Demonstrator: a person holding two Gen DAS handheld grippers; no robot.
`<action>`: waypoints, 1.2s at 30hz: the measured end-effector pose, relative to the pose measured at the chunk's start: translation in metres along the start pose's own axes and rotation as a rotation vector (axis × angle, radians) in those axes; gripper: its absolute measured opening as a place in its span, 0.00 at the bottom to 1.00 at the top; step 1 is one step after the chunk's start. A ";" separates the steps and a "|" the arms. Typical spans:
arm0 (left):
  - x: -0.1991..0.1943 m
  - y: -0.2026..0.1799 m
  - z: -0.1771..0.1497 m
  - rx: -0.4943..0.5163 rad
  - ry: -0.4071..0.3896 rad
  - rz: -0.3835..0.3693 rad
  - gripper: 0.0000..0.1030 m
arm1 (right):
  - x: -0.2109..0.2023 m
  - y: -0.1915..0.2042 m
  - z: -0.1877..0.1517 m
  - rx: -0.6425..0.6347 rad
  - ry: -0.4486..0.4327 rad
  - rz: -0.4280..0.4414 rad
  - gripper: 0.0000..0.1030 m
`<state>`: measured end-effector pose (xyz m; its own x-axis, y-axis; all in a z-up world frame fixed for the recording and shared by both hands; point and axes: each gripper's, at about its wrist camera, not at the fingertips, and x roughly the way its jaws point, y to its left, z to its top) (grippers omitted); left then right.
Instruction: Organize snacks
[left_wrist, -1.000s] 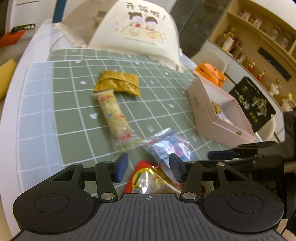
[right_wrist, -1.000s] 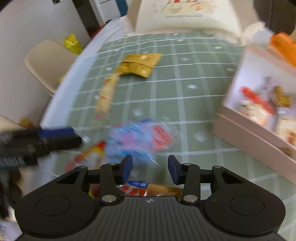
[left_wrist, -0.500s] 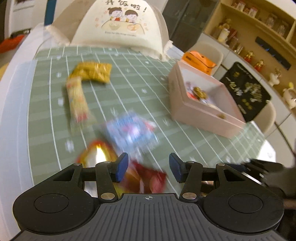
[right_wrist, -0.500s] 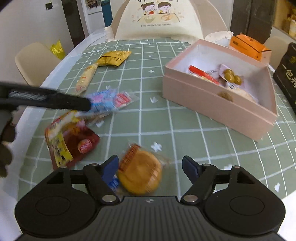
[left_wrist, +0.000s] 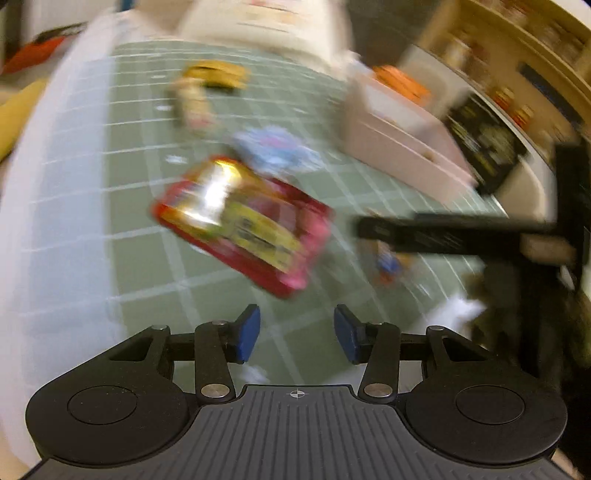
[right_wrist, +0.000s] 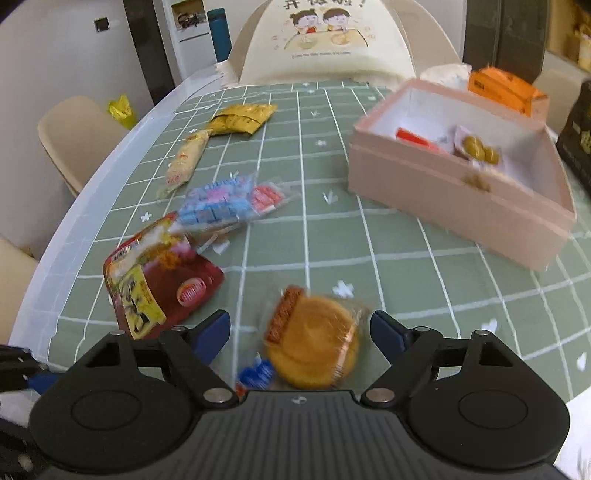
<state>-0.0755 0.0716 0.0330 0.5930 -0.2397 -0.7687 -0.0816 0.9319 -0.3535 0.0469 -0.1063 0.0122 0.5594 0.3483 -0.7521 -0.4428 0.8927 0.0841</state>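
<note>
The left wrist view is blurred. My left gripper (left_wrist: 297, 334) hangs over bare green mat, its jaws closing with nothing between them. A red snack packet (left_wrist: 243, 221) lies just ahead of it. My right gripper (right_wrist: 301, 332) has its jaws opening. A round cake in a clear wrapper (right_wrist: 314, 343) lies between them on the mat, untouched by the pads. Farther off lie the red packet (right_wrist: 159, 280), a blue packet (right_wrist: 225, 201), a long cracker packet (right_wrist: 186, 158) and a yellow packet (right_wrist: 242, 118). The pink box (right_wrist: 443, 195) at the right holds several snacks.
A green grid mat (right_wrist: 332, 240) covers the round white table. A cream food cover (right_wrist: 325, 40) stands at the back, with an orange box (right_wrist: 506, 92) and a black bag (right_wrist: 580, 140) beyond the pink box. A beige chair (right_wrist: 74, 129) sits past the table's left edge.
My right gripper's jaws spread wide and now straddle the round cake. My left gripper drew back toward the near edge, so the red packet now lies ahead of its fingers.
</note>
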 end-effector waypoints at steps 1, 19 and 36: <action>-0.001 0.012 0.006 -0.056 -0.006 0.001 0.48 | -0.004 0.004 0.004 -0.007 -0.008 -0.010 0.81; 0.005 0.026 0.029 0.048 0.010 -0.070 0.48 | 0.082 0.055 0.103 0.033 0.151 0.042 0.56; 0.109 -0.043 0.109 0.467 0.103 0.097 0.47 | -0.012 -0.071 0.016 0.198 0.067 -0.091 0.56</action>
<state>0.0797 0.0348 0.0222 0.5162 -0.1496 -0.8433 0.2498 0.9681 -0.0189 0.0831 -0.1694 0.0260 0.5398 0.2495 -0.8040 -0.2423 0.9607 0.1355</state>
